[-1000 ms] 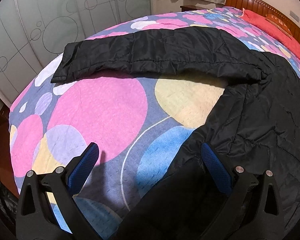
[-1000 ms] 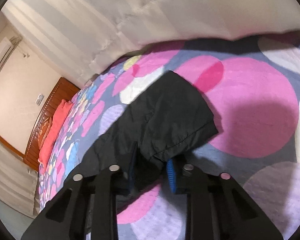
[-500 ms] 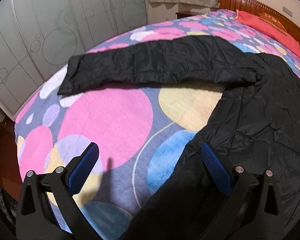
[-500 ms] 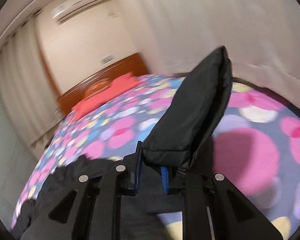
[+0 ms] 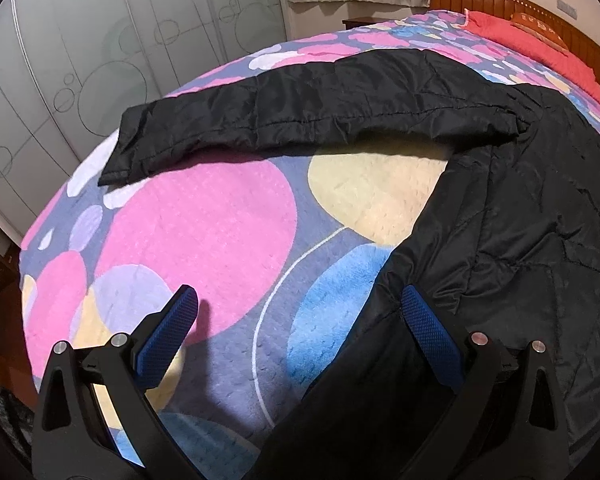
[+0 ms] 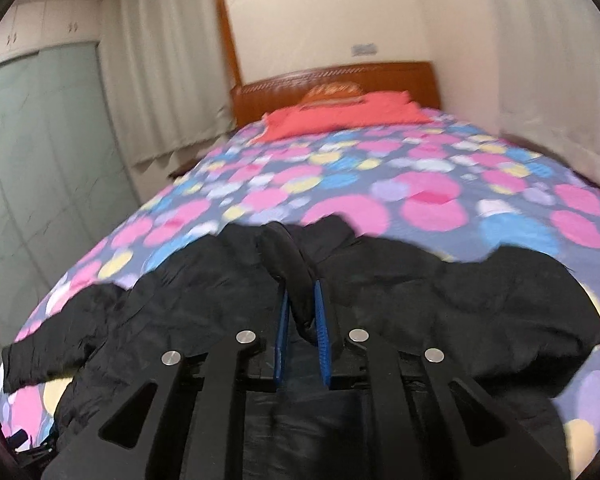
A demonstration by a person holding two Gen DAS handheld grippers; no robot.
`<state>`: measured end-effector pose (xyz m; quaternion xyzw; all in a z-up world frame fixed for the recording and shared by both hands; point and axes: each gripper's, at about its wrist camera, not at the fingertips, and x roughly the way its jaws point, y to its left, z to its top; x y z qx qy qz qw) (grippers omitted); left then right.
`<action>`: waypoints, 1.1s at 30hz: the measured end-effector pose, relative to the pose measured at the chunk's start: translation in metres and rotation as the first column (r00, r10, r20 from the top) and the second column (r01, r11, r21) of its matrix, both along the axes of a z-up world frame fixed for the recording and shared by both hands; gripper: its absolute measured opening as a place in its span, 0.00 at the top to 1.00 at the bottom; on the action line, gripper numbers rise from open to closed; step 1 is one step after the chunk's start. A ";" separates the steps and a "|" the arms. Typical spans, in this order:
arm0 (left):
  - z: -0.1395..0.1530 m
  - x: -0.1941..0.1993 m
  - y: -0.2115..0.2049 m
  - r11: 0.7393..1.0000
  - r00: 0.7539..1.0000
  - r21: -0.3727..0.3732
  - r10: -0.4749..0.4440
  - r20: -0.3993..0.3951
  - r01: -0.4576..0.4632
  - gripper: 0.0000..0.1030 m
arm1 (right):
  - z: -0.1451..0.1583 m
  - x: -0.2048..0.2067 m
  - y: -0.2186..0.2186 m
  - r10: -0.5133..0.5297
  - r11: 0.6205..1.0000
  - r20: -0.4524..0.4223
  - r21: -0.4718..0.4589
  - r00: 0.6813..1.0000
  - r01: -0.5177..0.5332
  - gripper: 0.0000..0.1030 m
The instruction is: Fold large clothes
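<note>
A large black quilted jacket lies spread on the bed. One sleeve stretches flat to the left. My left gripper is open and empty above the jacket's lower left edge, one blue pad over the fabric. In the right wrist view the jacket body lies below, and my right gripper is shut on the other sleeve, which is pulled in over the jacket's middle.
The bed has a spread with coloured circles. A red pillow lies against the wooden headboard. Frosted wardrobe doors stand along the left side. Curtains hang by the headboard.
My right gripper has lifted the sleeve off the bed and swung it over the jacket body, turning from the side wall to face the headboard. My left gripper has barely moved.
</note>
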<state>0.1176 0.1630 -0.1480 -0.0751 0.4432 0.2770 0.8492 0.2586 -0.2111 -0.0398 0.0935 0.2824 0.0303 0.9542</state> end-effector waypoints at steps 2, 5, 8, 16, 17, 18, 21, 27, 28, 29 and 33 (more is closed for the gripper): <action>-0.002 0.000 0.001 1.000 1.000 -0.010 0.000 0.004 0.000 0.02 | -0.011 0.007 0.015 0.029 1.000 -0.032 0.001 0.999 -0.029 0.88; -0.003 0.000 0.002 1.000 1.000 -0.020 0.000 0.008 0.000 0.02 | -0.023 0.011 0.043 0.061 0.998 -0.064 -0.006 0.996 -0.061 0.88; -0.003 0.001 0.001 1.000 1.000 -0.019 0.000 0.008 0.000 0.02 | -0.033 0.017 0.057 0.090 0.996 -0.101 0.009 0.991 -0.090 0.88; -0.003 0.001 0.000 1.000 1.000 -0.016 0.000 0.008 0.000 0.02 | -0.048 0.029 0.090 0.177 0.984 -0.183 0.042 0.967 -0.173 0.90; -0.003 0.001 0.000 1.000 1.000 -0.017 0.000 0.008 0.000 0.02 | -0.051 0.031 0.095 0.191 0.982 -0.201 0.042 0.961 -0.186 0.90; -0.003 0.001 0.000 1.000 1.000 -0.016 0.000 0.008 0.000 0.02 | -0.057 0.032 0.100 0.209 0.978 -0.226 0.043 0.951 -0.205 0.90; -0.004 0.001 0.000 1.000 1.000 -0.017 0.000 0.009 0.000 0.02 | -0.071 0.034 0.110 0.264 0.964 -0.292 0.044 0.919 -0.263 0.90; -0.004 0.001 0.001 1.000 1.000 -0.016 0.000 0.007 0.000 0.02 | -0.073 0.026 0.111 0.322 0.946 -0.345 0.089 0.882 -0.310 0.81; -0.004 0.001 0.001 1.000 1.000 -0.016 0.000 0.008 0.000 0.02 | -0.072 0.023 0.109 0.333 0.943 -0.344 0.108 0.878 -0.316 0.70; -0.004 0.001 0.001 1.000 1.000 -0.016 0.000 0.008 0.000 0.02 | -0.069 0.019 0.108 0.360 0.933 -0.340 0.143 0.869 -0.331 0.62; -0.004 0.001 0.001 1.000 1.000 -0.013 0.000 0.006 0.000 0.02 | -0.055 -0.005 0.100 0.433 0.898 -0.298 0.221 0.851 -0.380 0.42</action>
